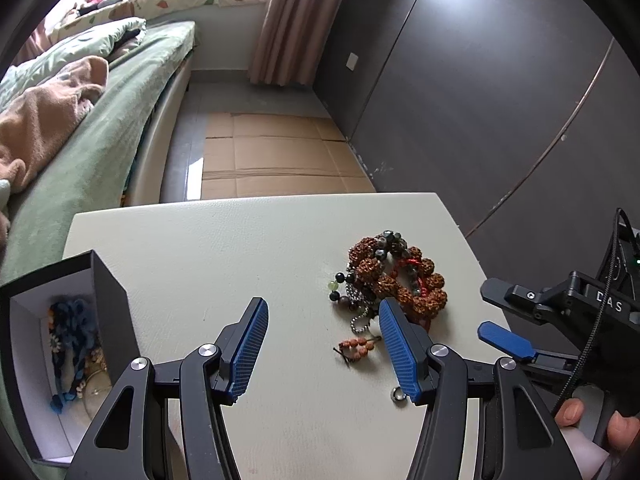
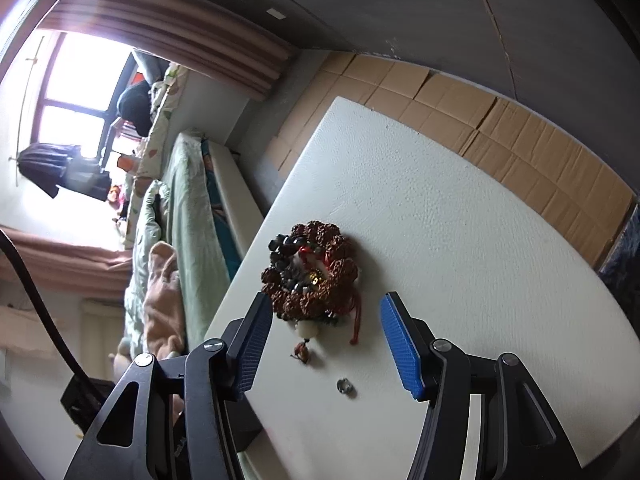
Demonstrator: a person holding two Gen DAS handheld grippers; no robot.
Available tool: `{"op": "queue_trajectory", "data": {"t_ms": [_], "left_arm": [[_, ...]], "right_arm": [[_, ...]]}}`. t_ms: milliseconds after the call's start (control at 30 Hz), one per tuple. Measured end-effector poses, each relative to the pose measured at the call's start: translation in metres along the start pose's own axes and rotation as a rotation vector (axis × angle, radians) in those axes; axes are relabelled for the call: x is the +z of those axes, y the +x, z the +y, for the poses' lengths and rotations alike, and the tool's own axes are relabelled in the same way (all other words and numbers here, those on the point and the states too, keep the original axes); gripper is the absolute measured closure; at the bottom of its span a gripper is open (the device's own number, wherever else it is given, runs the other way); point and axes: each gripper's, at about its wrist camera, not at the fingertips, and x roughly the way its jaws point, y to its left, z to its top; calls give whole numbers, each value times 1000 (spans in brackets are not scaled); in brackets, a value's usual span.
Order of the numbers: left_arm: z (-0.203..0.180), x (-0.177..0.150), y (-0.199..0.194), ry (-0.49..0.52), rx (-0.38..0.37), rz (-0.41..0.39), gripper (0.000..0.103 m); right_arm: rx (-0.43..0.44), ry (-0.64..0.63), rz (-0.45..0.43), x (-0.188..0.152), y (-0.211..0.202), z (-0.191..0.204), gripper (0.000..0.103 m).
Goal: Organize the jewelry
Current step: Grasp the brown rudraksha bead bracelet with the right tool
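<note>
Both the left gripper [image 1: 322, 346] and right gripper [image 2: 324, 346] hang spread, holding nothing – the right one best straddles the bead pile [image 2: 314, 272], closing low – then carries it to the box [image 1: 60, 360]

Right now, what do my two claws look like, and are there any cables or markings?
Both claws, left and right, have black linkage arms, silver pivot bolts and ribbed blue finger pads. The right body shows white lettering "DAS" and a braided black cable.

- The white letters "DAS" stand on the black body of the right gripper [image 1: 505, 316], seen in the left wrist view.
- No other text, label or number can be read.
</note>
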Motion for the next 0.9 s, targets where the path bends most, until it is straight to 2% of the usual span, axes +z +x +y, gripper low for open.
{"op": "queue_trajectory", "data": {"t_ms": [267,600,733,900], "left_arm": [[2,4,8,4,0,14,44],[22,13,8,-50,17,15,44],[25,13,5,-50,14,13,44],[22,10,0,-39,14,5,44]], "right_arm": [[-37,14,39,5,28,3,46],[-79,-16,26,6,42,11,46],[-117,-31,0,5,42,12,57],[-160,-91,-9,3,43,18,58]]}}
